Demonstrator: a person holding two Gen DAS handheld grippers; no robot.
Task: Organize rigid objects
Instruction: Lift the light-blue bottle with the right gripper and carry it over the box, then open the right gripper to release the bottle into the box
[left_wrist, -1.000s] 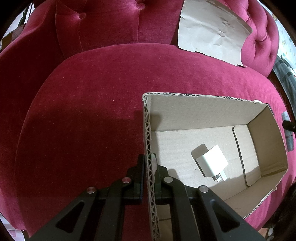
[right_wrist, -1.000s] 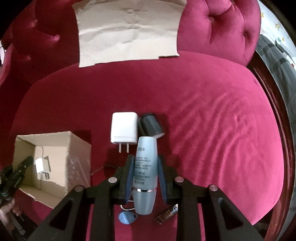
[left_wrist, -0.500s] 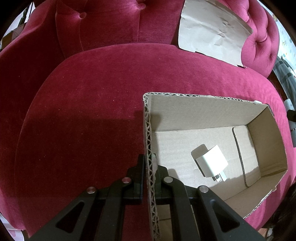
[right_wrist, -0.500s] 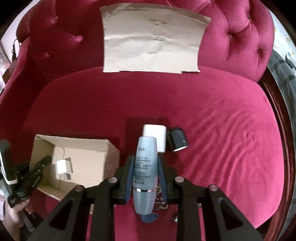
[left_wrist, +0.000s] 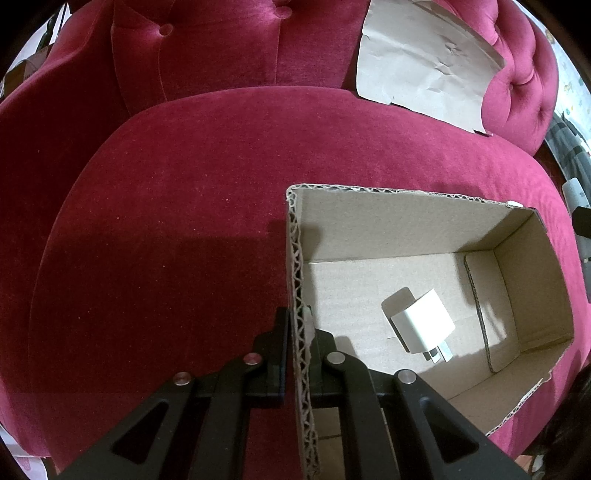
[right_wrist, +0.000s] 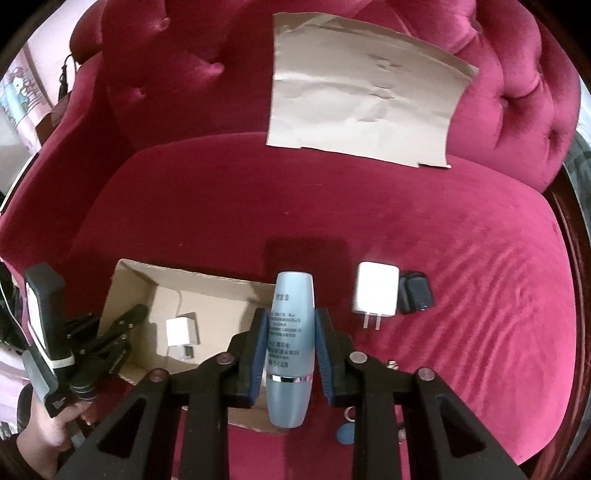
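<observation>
So far one small white charger (left_wrist: 421, 325) lies in the cardboard box (left_wrist: 406, 225), whose wall the left gripper (left_wrist: 299, 332) pinches. Right gripper (right_wrist: 290, 332) clamps the blue bottle (right_wrist: 290, 343) above the box's 3 o'clock end; white adapter (right_wrist: 376, 293) and black adapter (right_wrist: 416, 297) wait at 3 o'clock.

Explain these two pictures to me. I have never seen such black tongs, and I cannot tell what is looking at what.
There is no machine here: a person holds a hand tool with two fingers in each hand, and a small wide-angle camera on each tool looks along those fingers. One picture comes from the left tool, the other from the right.

The left gripper is shut on the side wall of an open cardboard box standing on a red velvet sofa. One small white charger lies inside.

The right gripper is clamped on a blue-grey bottle, raised near the box.

On the seat lie a larger white plug and, beside it, a black adapter. A sheet of brown paper leans on the backrest.
</observation>
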